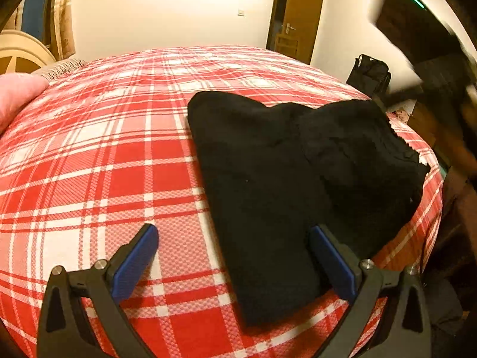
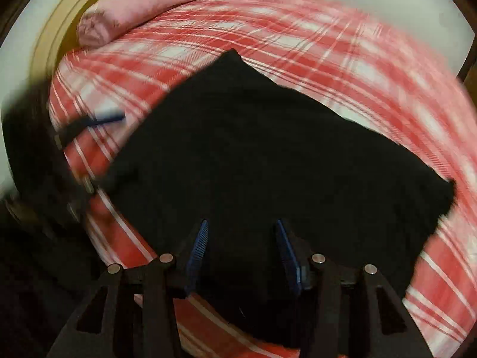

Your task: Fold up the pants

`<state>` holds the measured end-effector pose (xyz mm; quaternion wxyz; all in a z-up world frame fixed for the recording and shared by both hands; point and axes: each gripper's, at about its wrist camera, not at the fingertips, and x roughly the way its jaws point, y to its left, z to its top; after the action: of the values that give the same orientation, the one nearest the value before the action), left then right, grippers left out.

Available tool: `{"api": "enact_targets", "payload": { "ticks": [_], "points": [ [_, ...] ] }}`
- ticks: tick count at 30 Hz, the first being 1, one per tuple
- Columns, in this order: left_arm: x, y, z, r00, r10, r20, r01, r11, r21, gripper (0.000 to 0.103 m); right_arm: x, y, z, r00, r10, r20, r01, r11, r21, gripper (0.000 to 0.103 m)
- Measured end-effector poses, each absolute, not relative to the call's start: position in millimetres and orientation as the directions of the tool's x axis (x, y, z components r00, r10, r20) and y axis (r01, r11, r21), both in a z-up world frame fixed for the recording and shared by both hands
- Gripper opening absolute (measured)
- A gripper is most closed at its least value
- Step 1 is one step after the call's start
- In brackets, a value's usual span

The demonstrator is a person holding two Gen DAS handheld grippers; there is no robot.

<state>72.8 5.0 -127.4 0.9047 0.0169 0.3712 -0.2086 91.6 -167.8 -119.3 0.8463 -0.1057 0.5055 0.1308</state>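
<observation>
Blue-padded fingers [image 1: 135,264] of the left gripper [image 1: 234,261] are spread wide, holding nothing, low over the bed [image 1: 104,155]. One pad sits over the plaid cover; the other overlaps the near end of the pants [image 1: 268,179].

The right gripper [image 2: 241,253] is also spread, its fingers [image 2: 196,253] hovering over black cloth with nothing pinched.

**Position of the pants.** The black pants lie on the plaid bedcover toward the bed's right side, already doubled into a compact, uneven shape with one narrower end toward the left gripper.

**Step in hand.** By appearance, a fold has been laid and both grippers are free between grasps. The next move likely calls for pinching an edge or corner on each side and carrying it across evenly, or smoothing the upper layer.

**Limits of view.**
- The right wrist view is motion-blurred; seams and layer edges cannot be made out.
- Black fabric hides fold lines in both views.
- A pink pillow [image 2: 134,9] lies at the headboard [image 2: 53,29].
</observation>
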Motion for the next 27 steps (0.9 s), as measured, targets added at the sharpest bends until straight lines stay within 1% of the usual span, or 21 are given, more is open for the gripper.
{"api": "enact_targets", "payload": {
  "ticks": [2, 4, 7, 9, 11, 13, 14, 16, 18, 22, 25, 27],
  "points": [
    [67, 2, -121, 0.644, -0.367, -0.671, 0.379, 0.915, -0.136, 0.103, 79, -174, -127, 0.494, 0.097, -0.864, -0.284, 0.957, -0.055, 0.059],
    [66, -7, -115, 0.655, -0.368, -0.660, 0.394, 0.912, -0.118, 0.103, 71, -176, -122, 0.510, 0.096, -0.855, -0.276, 0.960, -0.057, 0.059],
    [68, -26, -121, 0.638, -0.333, -0.694, 0.416, 0.908, -0.054, 0.103, 58, -186, -104, 0.559, 0.125, -0.820, -0.250, 0.968, -0.022, 0.059],
    [64, -28, -116, 0.647, -0.345, -0.680, 0.408, 0.910, -0.072, 0.103, 44, -200, -90, 0.601, 0.120, -0.790, -0.213, 0.977, -0.013, 0.059],
    [56, -34, -104, 0.675, -0.347, -0.651, 0.414, 0.909, -0.054, 0.103, 35, -216, -79, 0.640, 0.093, -0.763, -0.152, 0.988, -0.007, 0.058],
    [48, -38, -92, 0.702, -0.348, -0.621, 0.421, 0.906, -0.032, 0.103, 26, -227, -74, 0.658, 0.079, -0.749, -0.136, 0.991, -0.015, 0.057],
    [48, -40, -91, 0.703, -0.355, -0.617, 0.428, 0.903, -0.033, 0.103, 24, -226, -75, 0.651, 0.061, -0.757, -0.140, 0.989, -0.041, 0.057],
    [49, -46, -89, 0.698, -0.368, -0.615, 0.441, 0.897, -0.036, 0.103, 19, -217, -80, 0.646, -0.005, -0.763, -0.167, 0.975, -0.147, 0.057],
    [55, -55, -92, 0.687, -0.375, -0.622, 0.459, 0.888, -0.028, 0.103, 17, -209, -86, 0.642, -0.022, -0.767, -0.199, 0.960, -0.194, 0.057],
    [58, -64, -99, 0.662, -0.382, -0.645, 0.484, 0.875, -0.021, 0.103, 20, -196, -90, 0.673, -0.073, -0.736, -0.231, 0.924, -0.304, 0.057],
    [70, -63, -107, 0.652, -0.362, -0.666, 0.465, 0.885, -0.026, 0.103, 21, -185, -102, 0.662, -0.135, -0.737, -0.289, 0.861, -0.417, 0.057],
    [75, -60, -113, 0.635, -0.358, -0.685, 0.451, 0.891, -0.048, 0.103, 19, -185, -113, 0.650, -0.167, -0.741, -0.310, 0.833, -0.459, 0.057]
  ]
}}
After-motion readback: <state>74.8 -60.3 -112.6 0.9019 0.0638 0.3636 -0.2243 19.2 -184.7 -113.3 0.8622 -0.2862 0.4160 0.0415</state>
